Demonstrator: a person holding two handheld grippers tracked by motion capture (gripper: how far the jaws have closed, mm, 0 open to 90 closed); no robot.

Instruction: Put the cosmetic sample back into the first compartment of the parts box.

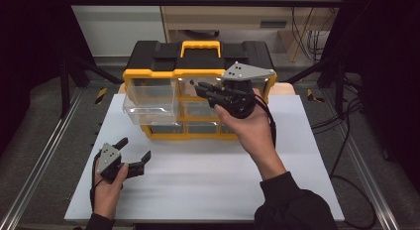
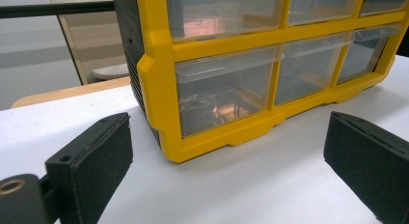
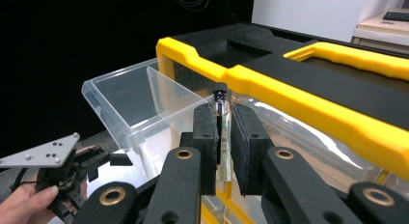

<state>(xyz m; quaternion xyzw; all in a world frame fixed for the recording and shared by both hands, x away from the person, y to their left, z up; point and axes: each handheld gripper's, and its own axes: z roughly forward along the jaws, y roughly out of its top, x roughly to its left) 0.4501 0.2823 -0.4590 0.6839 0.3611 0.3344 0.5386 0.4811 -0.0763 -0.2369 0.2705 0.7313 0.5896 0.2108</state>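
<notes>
Right gripper (image 3: 223, 137) clamped on small clear vial (image 3: 221, 119), black cap up, vial upright between pads, held just beside pulled-out clear drawer (image 3: 126, 105) of yellow organizer (image 1: 198, 61). Left gripper (image 1: 133, 151) jaws spread wide, empty, low over bench (image 1: 208, 170).

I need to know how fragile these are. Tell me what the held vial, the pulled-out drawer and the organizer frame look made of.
Vial: clear, glossy, likely glass, with a black cap.
Drawer: thin transparent plastic; the table shows through it.
Organizer frame: moulded yellow plastic with a smooth, slightly shiny finish and a black top.
</notes>
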